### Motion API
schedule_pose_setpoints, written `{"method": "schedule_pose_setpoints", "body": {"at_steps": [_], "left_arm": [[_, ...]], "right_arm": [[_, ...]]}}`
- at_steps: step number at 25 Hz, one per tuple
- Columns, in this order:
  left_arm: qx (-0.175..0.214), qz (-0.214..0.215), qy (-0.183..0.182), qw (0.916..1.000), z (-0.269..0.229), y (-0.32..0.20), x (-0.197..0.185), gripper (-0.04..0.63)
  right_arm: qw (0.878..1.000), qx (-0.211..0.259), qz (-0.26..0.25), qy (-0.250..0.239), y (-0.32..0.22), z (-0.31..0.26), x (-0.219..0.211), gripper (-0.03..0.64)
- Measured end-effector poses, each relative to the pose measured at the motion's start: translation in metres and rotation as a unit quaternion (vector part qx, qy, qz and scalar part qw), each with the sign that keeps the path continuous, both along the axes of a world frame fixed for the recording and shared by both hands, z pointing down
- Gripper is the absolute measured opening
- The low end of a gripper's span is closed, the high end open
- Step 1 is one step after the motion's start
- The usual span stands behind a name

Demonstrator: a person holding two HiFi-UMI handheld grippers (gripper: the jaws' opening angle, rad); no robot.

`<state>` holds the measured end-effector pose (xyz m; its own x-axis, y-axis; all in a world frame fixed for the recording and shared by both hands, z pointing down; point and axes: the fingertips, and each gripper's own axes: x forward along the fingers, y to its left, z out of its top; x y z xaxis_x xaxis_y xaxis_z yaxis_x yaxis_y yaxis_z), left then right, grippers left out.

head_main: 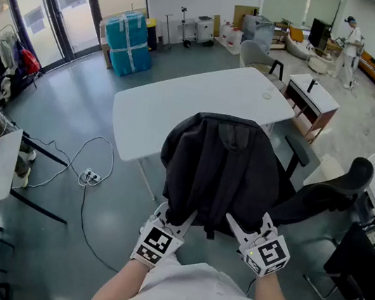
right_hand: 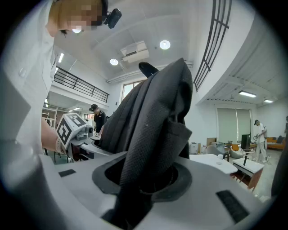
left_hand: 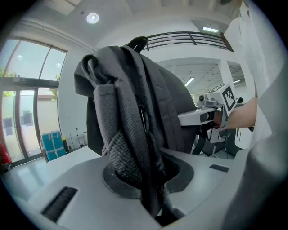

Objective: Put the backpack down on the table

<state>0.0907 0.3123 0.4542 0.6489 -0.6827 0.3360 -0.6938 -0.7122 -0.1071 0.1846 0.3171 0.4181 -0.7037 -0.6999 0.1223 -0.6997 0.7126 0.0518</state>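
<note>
Left gripper and right gripper each have their jaws clamped on the black fabric backpack's padded straps, so it hangs upright and balanced by the white rounded worktop.

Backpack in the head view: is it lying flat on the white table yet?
No, the backpack hangs upright, gripped by the left gripper and right gripper.

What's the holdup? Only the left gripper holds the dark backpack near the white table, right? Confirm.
Wrong: the left gripper and right gripper both hold the dark backpack near the white table, as the right gripper view shows.
</note>
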Motion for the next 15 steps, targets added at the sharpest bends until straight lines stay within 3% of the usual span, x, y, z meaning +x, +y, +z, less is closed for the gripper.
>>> {"method": "schedule_pose_setpoints", "body": {"at_steps": [15], "left_arm": [[0.015,0.006,0.002,0.9999,-0.013,-0.001,0.007,0.084]], "right_arm": [[1.0,0.01,-0.002,-0.006,0.0,-0.011,0.007,0.141]]}}
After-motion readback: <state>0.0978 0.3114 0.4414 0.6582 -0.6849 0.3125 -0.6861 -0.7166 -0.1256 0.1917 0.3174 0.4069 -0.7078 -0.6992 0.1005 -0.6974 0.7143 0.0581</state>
